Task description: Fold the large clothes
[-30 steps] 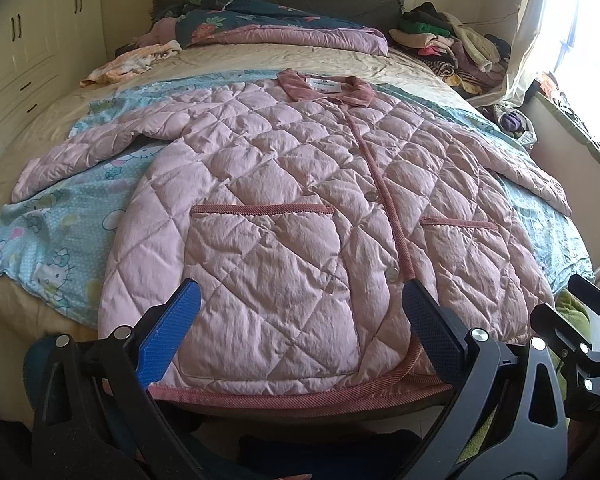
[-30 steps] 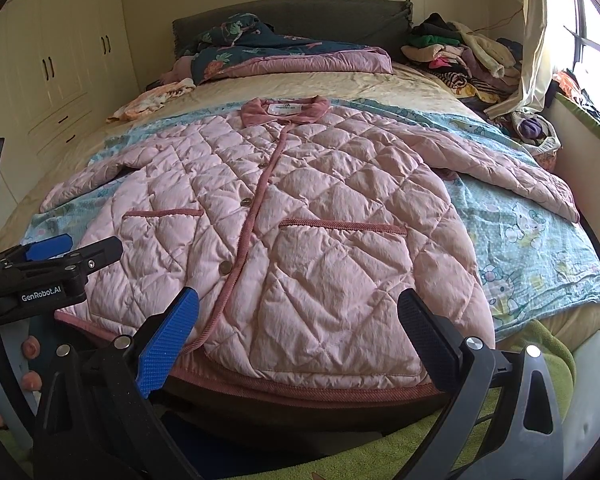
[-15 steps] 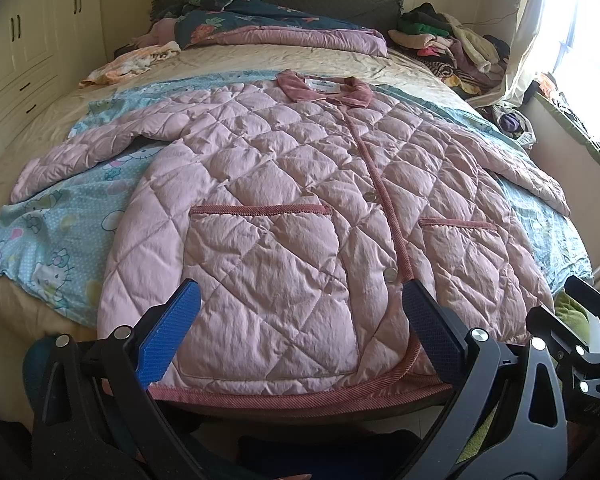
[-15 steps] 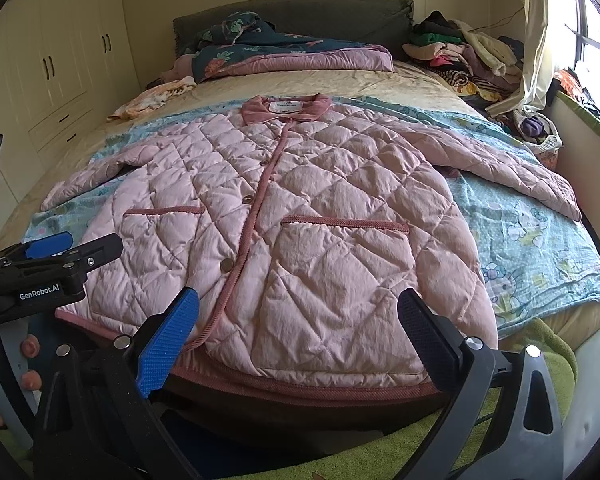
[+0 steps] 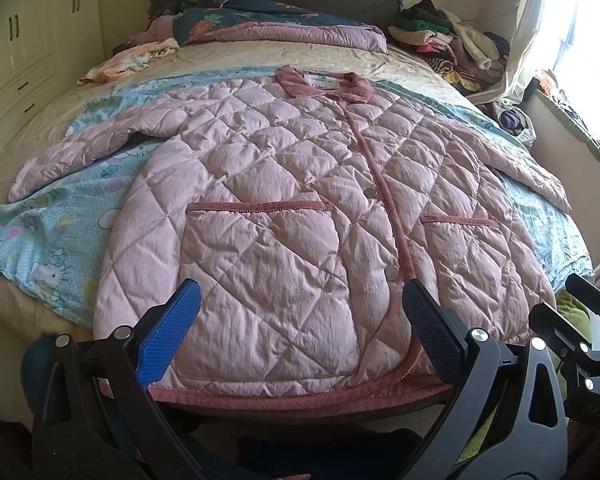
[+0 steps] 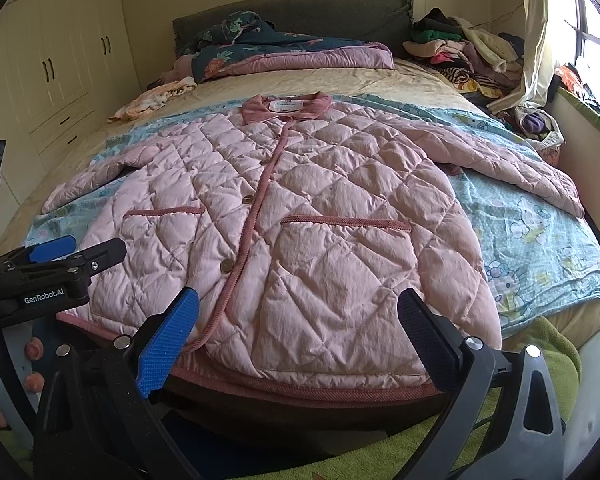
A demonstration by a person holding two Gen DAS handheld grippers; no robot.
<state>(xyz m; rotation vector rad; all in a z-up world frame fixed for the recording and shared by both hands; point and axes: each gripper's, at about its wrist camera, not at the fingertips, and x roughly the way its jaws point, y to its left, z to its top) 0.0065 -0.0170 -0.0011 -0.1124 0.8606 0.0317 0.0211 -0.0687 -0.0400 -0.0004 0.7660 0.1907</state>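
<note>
A large pink quilted jacket (image 5: 284,200) lies flat and buttoned on the bed, collar at the far end, both sleeves spread out; it also shows in the right wrist view (image 6: 300,216). My left gripper (image 5: 300,332) is open and empty, just before the hem at the near bed edge. My right gripper (image 6: 298,332) is open and empty, before the hem on the jacket's right half. The left gripper (image 6: 60,264) also shows at the left of the right wrist view.
A light blue cartoon sheet (image 5: 48,240) lies under the jacket. Folded quilts (image 5: 276,24) sit by the headboard, a clothes pile (image 5: 452,44) at the far right. White wardrobes (image 6: 52,64) stand on the left, a window (image 6: 596,12) on the right. A green cloth (image 6: 540,344) lies below.
Both grippers have crept slightly closer to the jacket's hem. The jacket has not moved.
</note>
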